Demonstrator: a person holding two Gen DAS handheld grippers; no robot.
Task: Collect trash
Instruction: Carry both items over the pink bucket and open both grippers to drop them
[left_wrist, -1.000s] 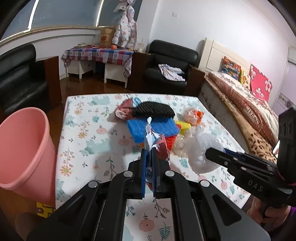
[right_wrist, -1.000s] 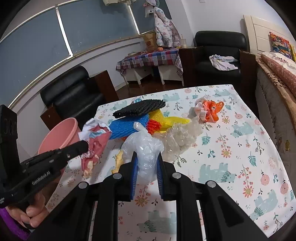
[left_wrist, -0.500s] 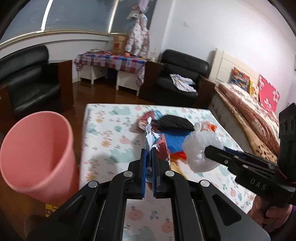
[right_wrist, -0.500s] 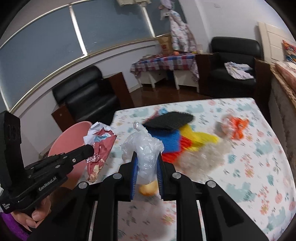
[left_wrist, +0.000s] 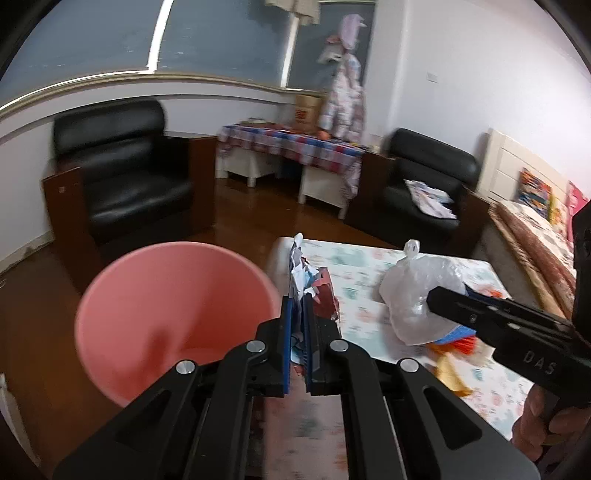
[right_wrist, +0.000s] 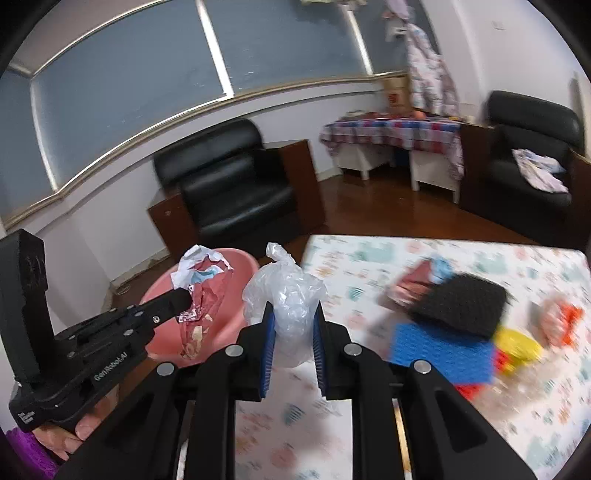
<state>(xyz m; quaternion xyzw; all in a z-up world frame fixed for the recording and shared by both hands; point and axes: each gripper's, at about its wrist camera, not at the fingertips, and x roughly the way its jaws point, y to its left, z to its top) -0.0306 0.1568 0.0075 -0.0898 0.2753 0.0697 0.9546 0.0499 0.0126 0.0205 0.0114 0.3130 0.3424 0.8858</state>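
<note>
My left gripper (left_wrist: 297, 314) is shut on a crumpled red and white wrapper (left_wrist: 314, 286), held at the right rim of the pink bin (left_wrist: 173, 317). In the right wrist view the left gripper (right_wrist: 183, 295) holds the wrapper (right_wrist: 201, 291) over the bin (right_wrist: 225, 317). My right gripper (right_wrist: 291, 332) is shut on a knotted clear plastic bag (right_wrist: 286, 299), just right of the bin above the table's left edge. The bag (left_wrist: 417, 291) and the right gripper (left_wrist: 434, 297) also show in the left wrist view.
The floral table (right_wrist: 461, 258) carries a black sponge (right_wrist: 461, 304), a blue cloth (right_wrist: 439, 350), yellow and red pieces (right_wrist: 517, 347) and an orange bundle (right_wrist: 557, 321). Black armchairs (left_wrist: 125, 181) stand on the wood floor behind. A bed (left_wrist: 535, 236) lies right.
Both grippers have swung left from over the table toward the pink bin, each carrying its piece of trash. The bin now sits directly beside the left gripper.
</note>
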